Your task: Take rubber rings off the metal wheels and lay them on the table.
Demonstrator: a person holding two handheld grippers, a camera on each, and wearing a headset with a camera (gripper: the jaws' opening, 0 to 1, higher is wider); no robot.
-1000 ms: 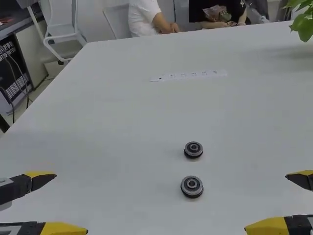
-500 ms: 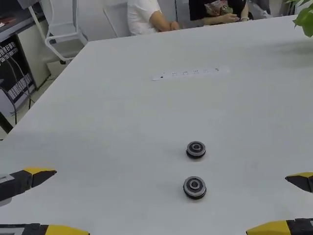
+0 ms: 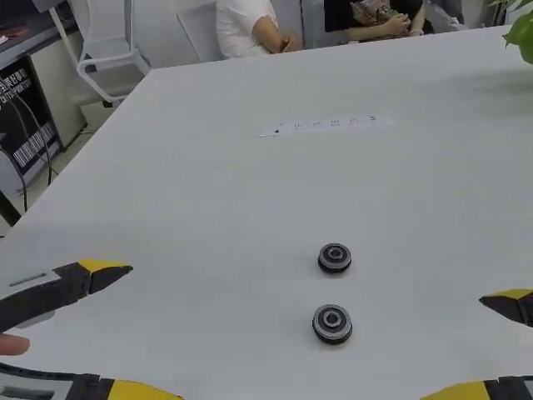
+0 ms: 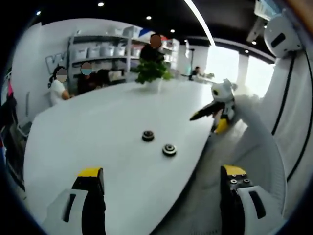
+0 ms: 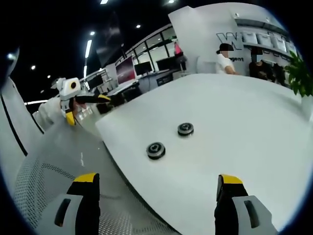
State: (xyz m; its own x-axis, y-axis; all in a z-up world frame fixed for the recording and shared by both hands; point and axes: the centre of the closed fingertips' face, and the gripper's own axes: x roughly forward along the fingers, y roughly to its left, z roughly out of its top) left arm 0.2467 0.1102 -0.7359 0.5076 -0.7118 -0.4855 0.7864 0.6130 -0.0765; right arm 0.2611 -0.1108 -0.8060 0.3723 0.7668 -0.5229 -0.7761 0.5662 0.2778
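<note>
Two metal wheels lay flat on a pale table (image 3: pixel 208 183), mid-right in the head view; far wheel (image 3: pixel 335 258) and near wheel (image 3: pixel 332 323) sat close together, not touching; each had a dark rubber ring (image 3: pixel 316 326) round its rim. Left gripper (image 4: pixel 161 196) and right gripper (image 5: pixel 157 191) hung by the table's near edge, well apart from both wheels; jaws spread wide, nothing held.

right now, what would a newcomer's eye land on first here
Two small dark-rimmed metal wheels stand out on the white table: the nearer wheel and the farther wheel, close together but apart. The yellow-tipped left gripper and right gripper flank them at the near edge, both open and holding nothing. People sit at the table's far end.
</note>
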